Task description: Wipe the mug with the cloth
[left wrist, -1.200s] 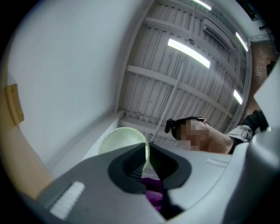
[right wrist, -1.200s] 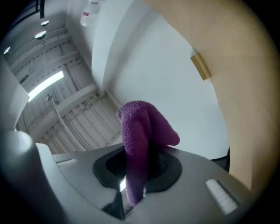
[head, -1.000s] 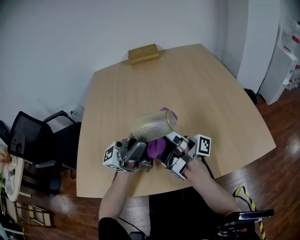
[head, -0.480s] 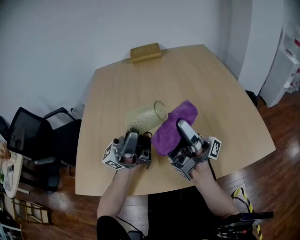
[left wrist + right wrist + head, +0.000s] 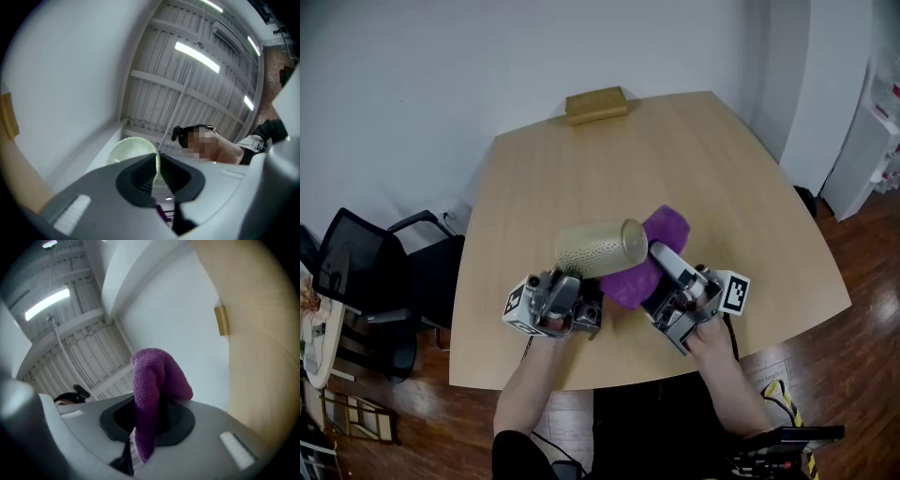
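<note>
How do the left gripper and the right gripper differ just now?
The left gripper is shut on the thin rim of the mug; the right gripper is shut on the purple cloth. The left gripper's mug juts out tipped sideways; the right gripper's cloth flops over a jaw. Both tilt upward above the table.

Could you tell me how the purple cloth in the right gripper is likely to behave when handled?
The purple terry cloth is probably floppy: it folds limply in the right gripper. It looks light and fuzzy, so it should drag rather than slip on the translucent dimpled mug.
</note>
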A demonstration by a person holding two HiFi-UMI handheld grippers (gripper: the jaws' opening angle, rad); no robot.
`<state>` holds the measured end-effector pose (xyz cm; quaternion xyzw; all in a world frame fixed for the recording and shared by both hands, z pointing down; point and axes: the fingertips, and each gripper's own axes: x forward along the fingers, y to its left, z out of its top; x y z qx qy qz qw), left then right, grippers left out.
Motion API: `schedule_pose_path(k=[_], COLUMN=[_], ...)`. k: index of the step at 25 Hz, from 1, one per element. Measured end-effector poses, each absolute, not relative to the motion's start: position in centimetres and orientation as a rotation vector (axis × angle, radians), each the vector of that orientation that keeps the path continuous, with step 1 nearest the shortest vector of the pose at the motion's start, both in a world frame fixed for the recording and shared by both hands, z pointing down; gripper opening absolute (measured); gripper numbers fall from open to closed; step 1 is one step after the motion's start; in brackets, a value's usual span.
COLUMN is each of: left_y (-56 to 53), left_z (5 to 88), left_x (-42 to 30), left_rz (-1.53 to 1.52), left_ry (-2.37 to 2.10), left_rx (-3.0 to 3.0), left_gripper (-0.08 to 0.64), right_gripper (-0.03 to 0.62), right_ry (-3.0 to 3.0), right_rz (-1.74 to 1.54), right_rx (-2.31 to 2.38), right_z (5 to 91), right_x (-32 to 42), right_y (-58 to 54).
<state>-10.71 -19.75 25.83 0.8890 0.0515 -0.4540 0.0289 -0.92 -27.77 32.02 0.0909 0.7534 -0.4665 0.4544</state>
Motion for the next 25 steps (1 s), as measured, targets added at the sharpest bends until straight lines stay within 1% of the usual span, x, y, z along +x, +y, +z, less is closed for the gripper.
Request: schedule_pose_path(k=[3,5,11,16,18,21,25], left_y=[-19.3,-19.1,-17.4,-15.4,-15.3,-15.6,-16.0], left_z=[25.7,25.9,27.8,28.3,28.7,28.4,27.8], left_x=[-10.4,-10.2,-9.2,-7.7,-7.1,-7.7,-8.9], left_rz=[-1.393,-1.371,-1.287,-1.184,-1.140,-1.172,-1.219], left_ry=[0.205,0.235,0.404,0.516,0.514,0.494,0.475], left_rx=[2.746,2.750,2.776,2.846,2.869,2.867,2.861], left_gripper=[0.044,0.044,0.044,0.049,0.046,0.046,0.046], right_gripper=[0.052,0.052,0.052,0.052,0.052,0.052,0.052], right_ry=[1.756,1.733,1.710,1.947,2.005,1.985,1.863], right_rz=[-0.977,-0.953,-1.112,-1.233,-1.235,-1.134,-0.870], right_rx=[0.289,0.371,0.597,0.456,0.390,0.343,0.395], right_z=[28.8,28.0,28.6,31.6,32.5,31.6,27.3], right_x=[4.1,4.8,0.2,-4.2,-4.2,-1.0,6.2], right_y=[-28.2,-27.9,-25.5,-25.0,-25.4,-26.4,-26.4])
